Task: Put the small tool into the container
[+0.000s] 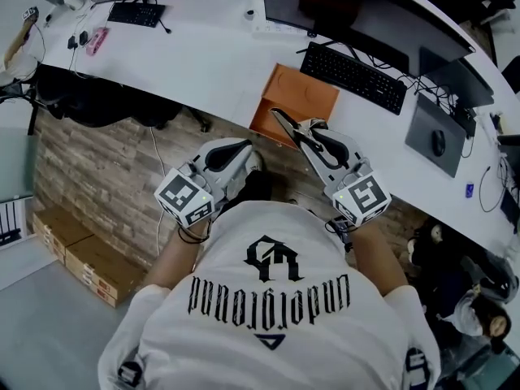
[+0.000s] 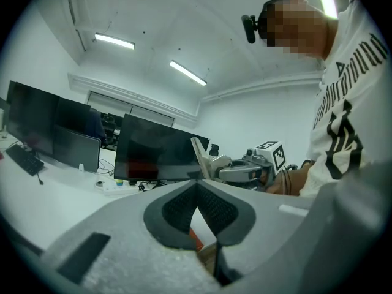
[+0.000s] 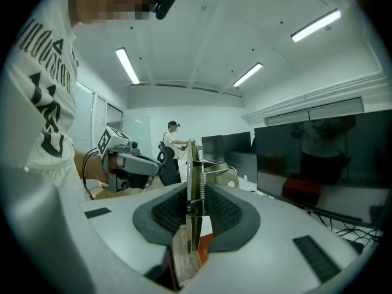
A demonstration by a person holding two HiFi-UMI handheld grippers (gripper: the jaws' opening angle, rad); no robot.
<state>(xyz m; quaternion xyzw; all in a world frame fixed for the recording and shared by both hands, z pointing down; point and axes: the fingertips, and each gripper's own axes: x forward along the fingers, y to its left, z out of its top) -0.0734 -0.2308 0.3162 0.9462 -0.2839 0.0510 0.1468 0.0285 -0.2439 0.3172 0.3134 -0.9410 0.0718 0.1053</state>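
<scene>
I'm looking down on a long white desk point(image 1: 203, 63) curving across an office, dark monitors point(image 1: 382, 10) standing along its far side, two black keyboards point(image 1: 353, 77) and a grey mat point(image 1: 422, 128) lying on it. The floor point(image 1: 97, 169) below is showing a brick-like plank pattern, with cardboard boxes point(image 1: 81, 258) sitting at lower left. I'm seeing white walls point(image 2: 269, 121), a white ceiling and strip lights point(image 2: 114, 40) glowing overhead. A person point(image 3: 171, 141) is standing far back.
</scene>
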